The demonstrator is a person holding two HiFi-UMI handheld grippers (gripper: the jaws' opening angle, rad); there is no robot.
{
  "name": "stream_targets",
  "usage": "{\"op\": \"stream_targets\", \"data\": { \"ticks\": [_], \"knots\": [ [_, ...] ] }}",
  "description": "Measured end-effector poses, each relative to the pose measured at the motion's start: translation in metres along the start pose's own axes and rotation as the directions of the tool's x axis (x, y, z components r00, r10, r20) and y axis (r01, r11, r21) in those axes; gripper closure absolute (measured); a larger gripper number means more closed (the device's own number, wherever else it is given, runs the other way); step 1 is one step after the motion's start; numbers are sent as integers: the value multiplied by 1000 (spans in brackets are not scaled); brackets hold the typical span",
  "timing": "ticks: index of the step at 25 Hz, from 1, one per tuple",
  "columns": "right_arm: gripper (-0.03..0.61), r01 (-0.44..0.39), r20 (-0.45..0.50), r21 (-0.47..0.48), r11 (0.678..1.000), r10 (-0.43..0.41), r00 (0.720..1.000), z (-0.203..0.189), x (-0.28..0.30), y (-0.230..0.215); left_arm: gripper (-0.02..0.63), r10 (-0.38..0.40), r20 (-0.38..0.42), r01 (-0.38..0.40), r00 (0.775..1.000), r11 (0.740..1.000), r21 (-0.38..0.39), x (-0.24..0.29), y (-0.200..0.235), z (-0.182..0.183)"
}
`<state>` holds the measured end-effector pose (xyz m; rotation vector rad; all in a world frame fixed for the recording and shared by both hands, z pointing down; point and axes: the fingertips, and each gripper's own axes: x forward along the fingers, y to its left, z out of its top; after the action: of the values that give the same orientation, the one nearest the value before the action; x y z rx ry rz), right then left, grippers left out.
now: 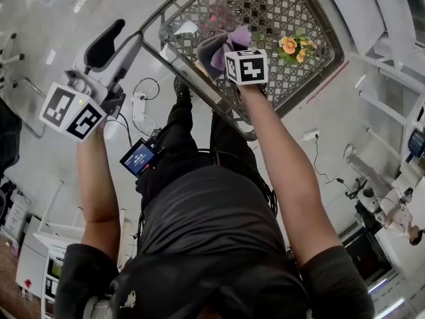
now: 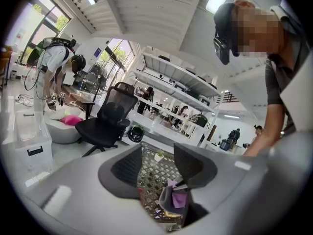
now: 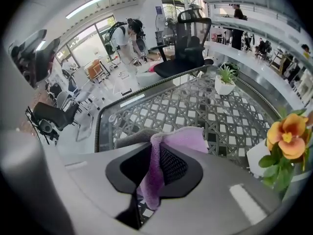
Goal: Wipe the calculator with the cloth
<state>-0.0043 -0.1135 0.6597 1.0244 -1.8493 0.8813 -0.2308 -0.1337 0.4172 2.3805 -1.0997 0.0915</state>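
Glass lattice table [image 1: 265,18]: right gripper [image 3: 151,170] clamps purple cloth [image 3: 181,138] above it; left gripper [image 2: 159,168] gapes empty, off to the side. No calculator visible, maybe under cloth. Risk: unsteadied calculator skids when wiped.

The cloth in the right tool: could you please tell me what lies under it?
Beneath the cloth, clamped in the right tool, only the lattice table shows. Nothing else is visible there; the cloth's folds cover whatever lies directly below.
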Motion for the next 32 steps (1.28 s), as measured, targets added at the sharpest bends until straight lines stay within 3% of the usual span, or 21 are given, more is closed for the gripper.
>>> {"op": "stream_targets", "data": {
  "ticks": [17,32],
  "knots": [
    [534,85,-120,-68,994,-93,988,-68,-25,-25,382,-60,-21,61,998,998,31,19,-38,2],
    [532,80,-40,-92,992,-84,996,-37,-44,-25,382,-77,-39,78,996,997,30,35,-44,2]
  ]
}}
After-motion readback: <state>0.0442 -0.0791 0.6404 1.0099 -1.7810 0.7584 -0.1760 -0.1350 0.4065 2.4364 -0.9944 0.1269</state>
